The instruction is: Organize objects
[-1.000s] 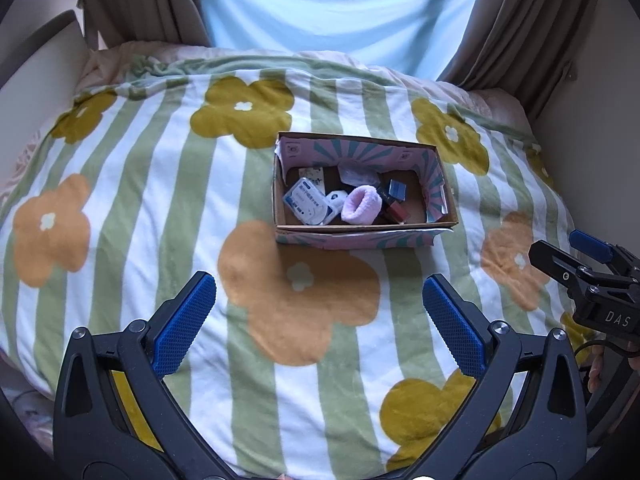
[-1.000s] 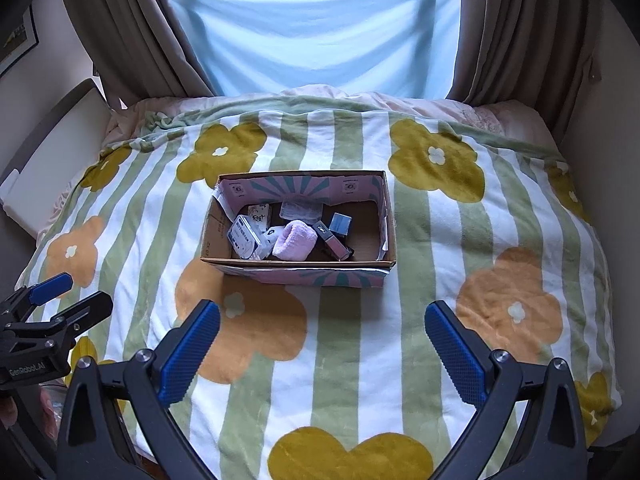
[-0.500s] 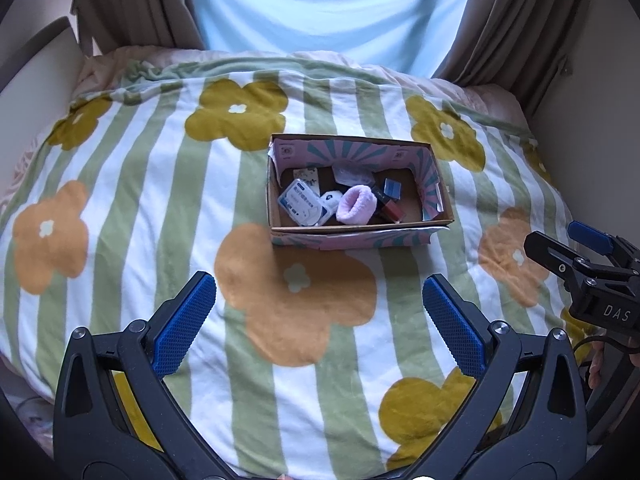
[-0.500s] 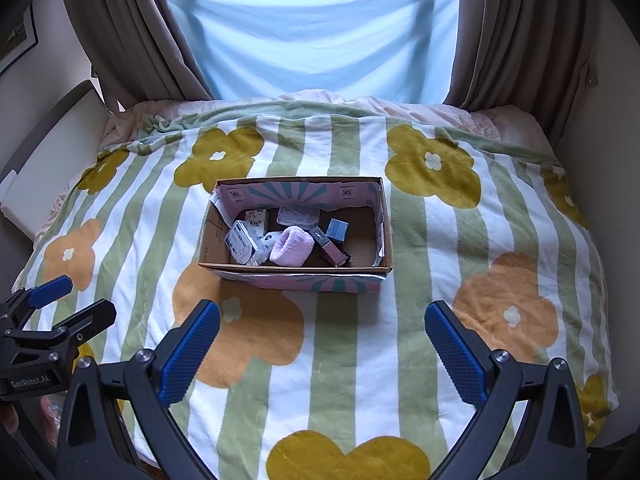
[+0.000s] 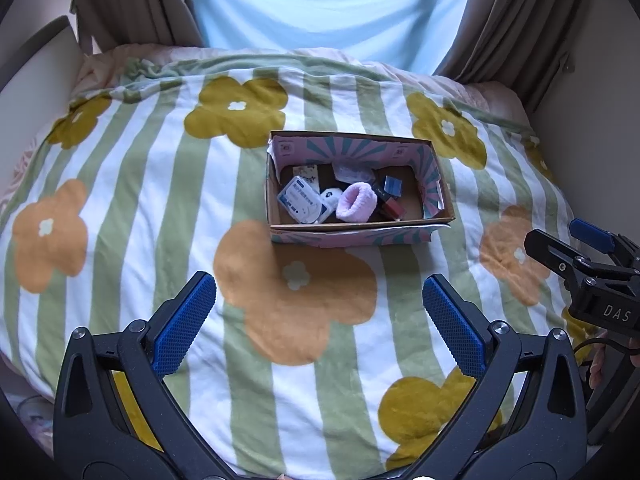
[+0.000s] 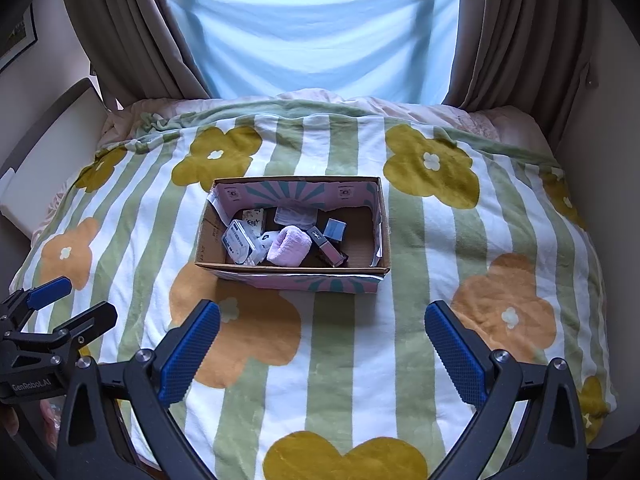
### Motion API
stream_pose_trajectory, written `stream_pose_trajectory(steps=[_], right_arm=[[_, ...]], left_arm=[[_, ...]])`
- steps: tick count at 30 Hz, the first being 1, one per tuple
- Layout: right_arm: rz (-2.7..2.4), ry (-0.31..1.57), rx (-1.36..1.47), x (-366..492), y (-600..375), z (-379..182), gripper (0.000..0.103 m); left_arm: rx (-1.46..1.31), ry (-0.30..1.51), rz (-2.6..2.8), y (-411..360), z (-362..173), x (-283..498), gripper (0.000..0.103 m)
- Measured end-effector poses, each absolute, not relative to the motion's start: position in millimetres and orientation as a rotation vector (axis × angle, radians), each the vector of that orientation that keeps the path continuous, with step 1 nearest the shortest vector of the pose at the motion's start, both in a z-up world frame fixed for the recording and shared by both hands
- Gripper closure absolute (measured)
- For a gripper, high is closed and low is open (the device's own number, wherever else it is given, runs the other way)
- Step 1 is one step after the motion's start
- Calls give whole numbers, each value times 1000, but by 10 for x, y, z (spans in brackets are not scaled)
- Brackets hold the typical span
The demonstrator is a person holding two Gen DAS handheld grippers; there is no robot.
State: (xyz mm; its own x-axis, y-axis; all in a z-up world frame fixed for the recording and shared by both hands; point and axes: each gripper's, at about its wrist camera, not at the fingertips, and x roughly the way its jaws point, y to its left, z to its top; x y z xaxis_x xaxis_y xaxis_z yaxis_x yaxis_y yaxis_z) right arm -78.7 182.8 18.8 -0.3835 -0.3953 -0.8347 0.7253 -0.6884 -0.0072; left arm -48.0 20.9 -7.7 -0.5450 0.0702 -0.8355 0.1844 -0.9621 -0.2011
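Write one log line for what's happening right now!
left gripper: open, empty | right gripper: open, empty | box: on blanket, items inside

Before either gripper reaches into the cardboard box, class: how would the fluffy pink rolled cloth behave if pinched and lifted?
The fluffy pink rolled cloth looks plush, so it would probably squash between the fingers, not slip. It seems light for its size. Being loosely curled, it may sag or unroll once lifted from the cardboard box.
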Motion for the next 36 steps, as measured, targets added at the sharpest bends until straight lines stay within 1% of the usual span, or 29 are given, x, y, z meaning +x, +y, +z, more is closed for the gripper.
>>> stream_pose_trajectory(steps=[17,24,30,36], right_arm=[[-2105,497,1118,-847,1850,182,1],[-2104,497,1118,-876,1865,181,1],[-2103,488,1126,-948,1920,160,1],[-2104,499,1128,-964,1937,142,1]], left_arm=[[1452,404,-2657,189,-68,-500,0],[1458,352,-2627,237,-56,-541,0],[1481,532,-2678,291,-38,-528,0],[1443,466,-2636,317,-43,-484,0]])
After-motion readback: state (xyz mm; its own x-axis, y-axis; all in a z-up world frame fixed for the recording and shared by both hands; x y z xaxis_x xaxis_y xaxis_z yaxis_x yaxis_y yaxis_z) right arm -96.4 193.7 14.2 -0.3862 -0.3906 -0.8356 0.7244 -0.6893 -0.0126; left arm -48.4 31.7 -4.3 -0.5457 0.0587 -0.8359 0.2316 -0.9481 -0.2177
